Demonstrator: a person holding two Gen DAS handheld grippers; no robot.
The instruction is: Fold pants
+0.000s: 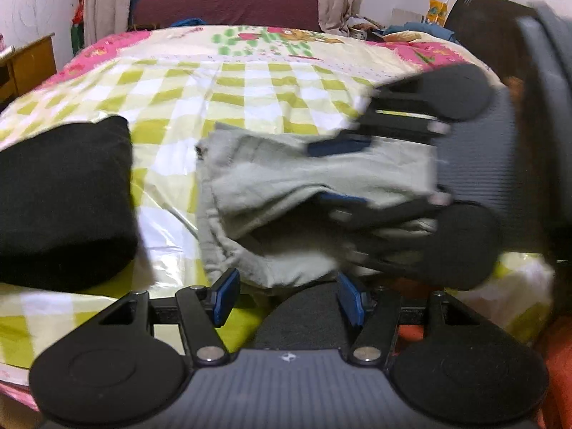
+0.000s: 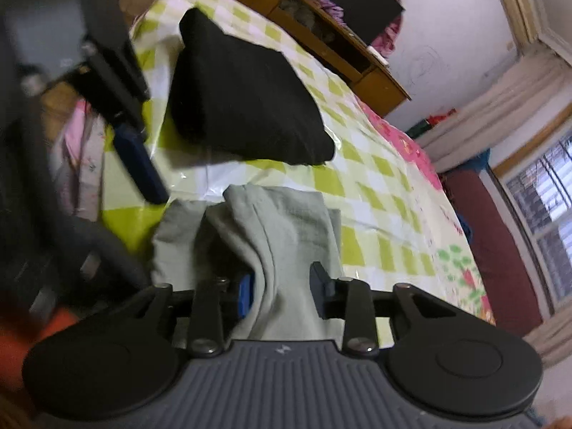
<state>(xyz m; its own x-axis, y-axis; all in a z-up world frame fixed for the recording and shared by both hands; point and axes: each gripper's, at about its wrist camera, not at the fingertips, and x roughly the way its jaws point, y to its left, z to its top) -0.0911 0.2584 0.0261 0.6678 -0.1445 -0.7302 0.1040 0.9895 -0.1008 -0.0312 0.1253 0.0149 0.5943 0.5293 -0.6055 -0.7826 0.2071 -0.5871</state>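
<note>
Grey-green cotton is what fills both wrist views: the folded pants (image 1: 286, 193) are bunched on the bed's checked plastic cover (image 1: 228, 93), a yellow-green and white sheet with a pink cartoon border at the far end. From the left wrist, the left gripper (image 1: 287, 298) is seen with its blue-padded fingers (image 1: 223, 295) spread apart at the near edge of the pants; whether cloth is touched by them cannot be told. The right gripper (image 1: 339, 171) is seen entering from the right, blurred, its fingers set on either side of the upper layers of the fabric. That is confirmed from the right wrist: a thick fold of the pants (image 2: 282, 243) is pinched between the right gripper's (image 2: 282, 291) two fingers, one blue pad (image 2: 246, 295) being pressed into the cloth. A folded black garment (image 1: 64, 200) is laid to the left of the pants, well apart from them, on the same cover. In the right wrist view the left gripper (image 2: 141, 164) is shown blurred at the left, just beside the pants' edge, with the black garment (image 2: 243, 93) beyond. A wooden cabinet (image 2: 336, 50) is seen past the bed, against the wall.
</note>
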